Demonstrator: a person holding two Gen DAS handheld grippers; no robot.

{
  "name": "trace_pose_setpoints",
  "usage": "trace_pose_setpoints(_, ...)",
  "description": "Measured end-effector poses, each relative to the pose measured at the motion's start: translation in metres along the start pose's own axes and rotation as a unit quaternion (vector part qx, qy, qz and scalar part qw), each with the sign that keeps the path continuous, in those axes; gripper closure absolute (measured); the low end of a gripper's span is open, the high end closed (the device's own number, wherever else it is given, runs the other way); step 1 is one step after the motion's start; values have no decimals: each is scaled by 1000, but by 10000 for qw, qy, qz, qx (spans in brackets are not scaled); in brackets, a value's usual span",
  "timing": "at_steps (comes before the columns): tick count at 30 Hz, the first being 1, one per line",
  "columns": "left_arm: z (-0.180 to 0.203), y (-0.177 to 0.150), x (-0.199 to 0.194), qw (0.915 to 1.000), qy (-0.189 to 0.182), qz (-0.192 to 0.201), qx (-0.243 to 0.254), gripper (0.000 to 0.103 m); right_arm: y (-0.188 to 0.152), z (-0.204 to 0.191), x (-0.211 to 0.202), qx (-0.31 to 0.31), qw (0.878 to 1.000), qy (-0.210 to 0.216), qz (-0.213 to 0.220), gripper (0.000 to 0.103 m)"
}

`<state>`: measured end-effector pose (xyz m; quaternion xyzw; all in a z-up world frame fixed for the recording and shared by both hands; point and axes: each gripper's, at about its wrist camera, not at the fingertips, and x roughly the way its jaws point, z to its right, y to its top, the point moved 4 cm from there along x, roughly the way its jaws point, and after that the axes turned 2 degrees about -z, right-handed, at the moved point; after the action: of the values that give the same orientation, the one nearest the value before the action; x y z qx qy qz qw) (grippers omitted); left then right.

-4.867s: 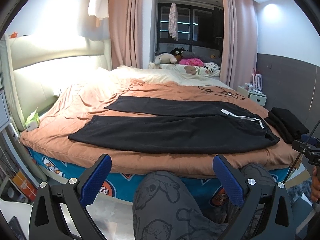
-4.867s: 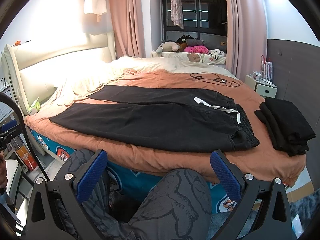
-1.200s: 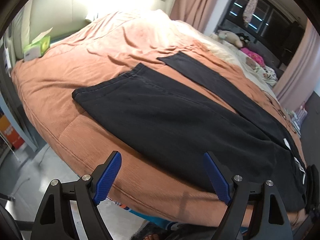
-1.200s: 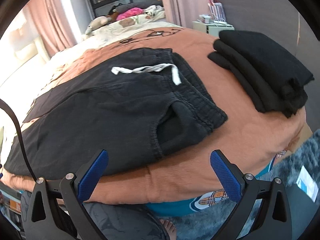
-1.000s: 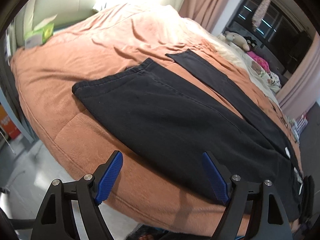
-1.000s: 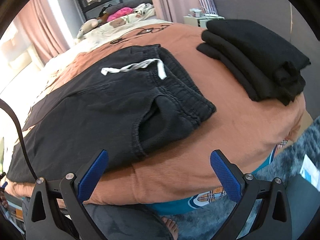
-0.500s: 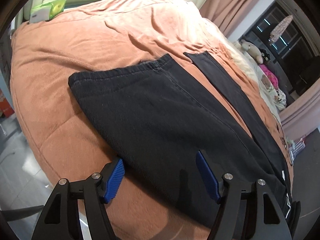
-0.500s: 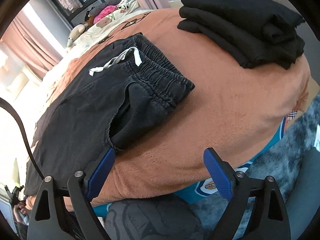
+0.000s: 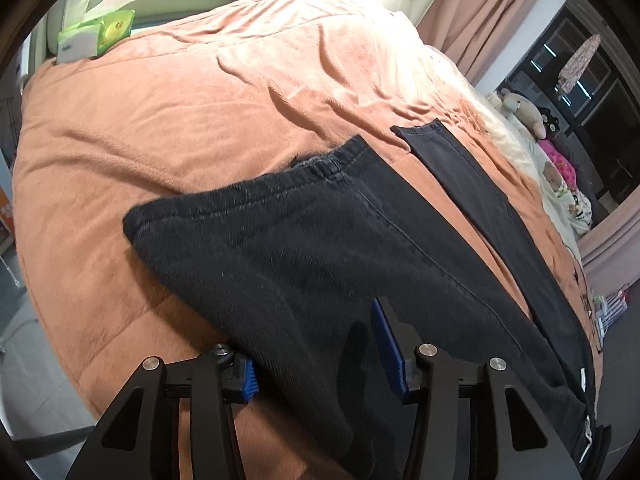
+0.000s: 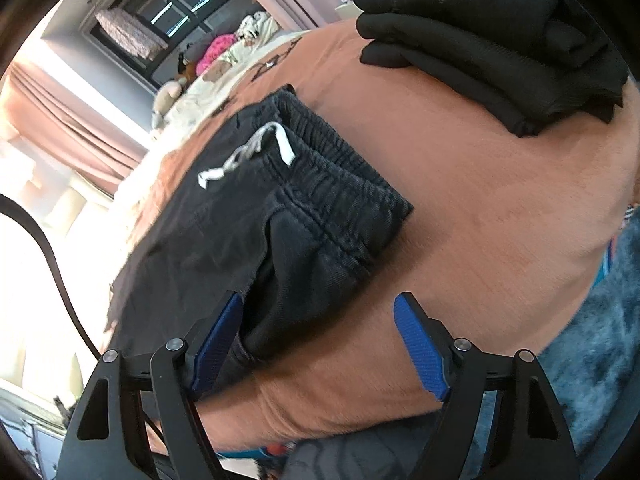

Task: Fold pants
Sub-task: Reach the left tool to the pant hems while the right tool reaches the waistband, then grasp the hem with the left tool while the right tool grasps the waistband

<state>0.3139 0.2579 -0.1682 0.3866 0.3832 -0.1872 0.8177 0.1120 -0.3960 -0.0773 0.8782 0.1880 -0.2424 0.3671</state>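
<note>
On orange bedspread (image 9: 168, 128), left gripper (image 9: 316, 344) jaws half-closed astride pants (image 9: 304, 248) leg, right gripper (image 10: 316, 344) jaws apart, apparently straddling waistband corner

Each tool is built alike. The left tool (image 9: 316, 360) has matte black angular arms with triangular cut-outs, round silver screw heads at the joints, and bright blue ribbed pads (image 9: 386, 346) lining the fingers. The right tool (image 10: 318, 344) shows the same black frame, silver screws and blue textured pads (image 10: 418, 350). A thin black cable (image 10: 48, 256) curves past its left side.
</note>
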Motion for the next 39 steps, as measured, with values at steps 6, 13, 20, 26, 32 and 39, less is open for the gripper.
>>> trace_pose_setpoints(6,-5,12,6,9999,27,12,-124,81,6,15,25,280,9995,125,-80,34)
trace_pose_setpoints(13,4,28,-22,9994,-183,294,-48,96,11,11,12,126,9997,231,17,89)
trace_pose_setpoints(20,44,63,-40,9978,-382,520,160,99,29,-19,-13,-88,9985,397,378,91)
trace_pose_setpoints(26,88,100,-49,9947,-527,774,419,100,56,-47,-28,-261,9958,591,653,91)
trace_pose_setpoints(32,132,138,-47,9921,-581,920,625,100,86,-62,-20,-237,9942,697,789,91)
trace_pose_setpoints(39,168,173,-32,9907,-543,1002,737,100,122,-81,10,-300,9921,830,896,91)
